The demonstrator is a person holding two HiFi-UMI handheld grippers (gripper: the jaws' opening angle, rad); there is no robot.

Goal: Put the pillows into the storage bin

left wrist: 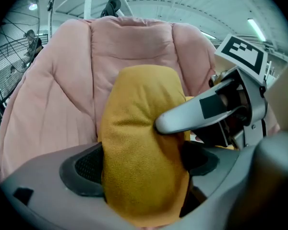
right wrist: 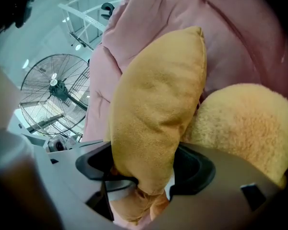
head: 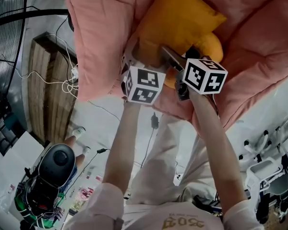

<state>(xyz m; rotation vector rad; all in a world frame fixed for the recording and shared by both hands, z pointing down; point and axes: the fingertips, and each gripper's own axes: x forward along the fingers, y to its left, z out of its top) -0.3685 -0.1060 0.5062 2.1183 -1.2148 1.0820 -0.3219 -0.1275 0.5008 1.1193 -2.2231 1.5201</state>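
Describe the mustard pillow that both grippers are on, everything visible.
The mustard pillow is soft, fleecy fabric with a seamed edge and pointed corner. It stands on edge against the pink padded cushion, beside a fluffier yellow pillow. The left gripper and right gripper each pinch its near edge between their jaws.

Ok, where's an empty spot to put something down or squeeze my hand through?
Bare pink cushion lies left of the yellow pillow, and more beyond the fluffy pillow on the right. The middle is crowded: the left gripper and right gripper both clamp the yellow pillow. The floor by the wooden board has cables across it.
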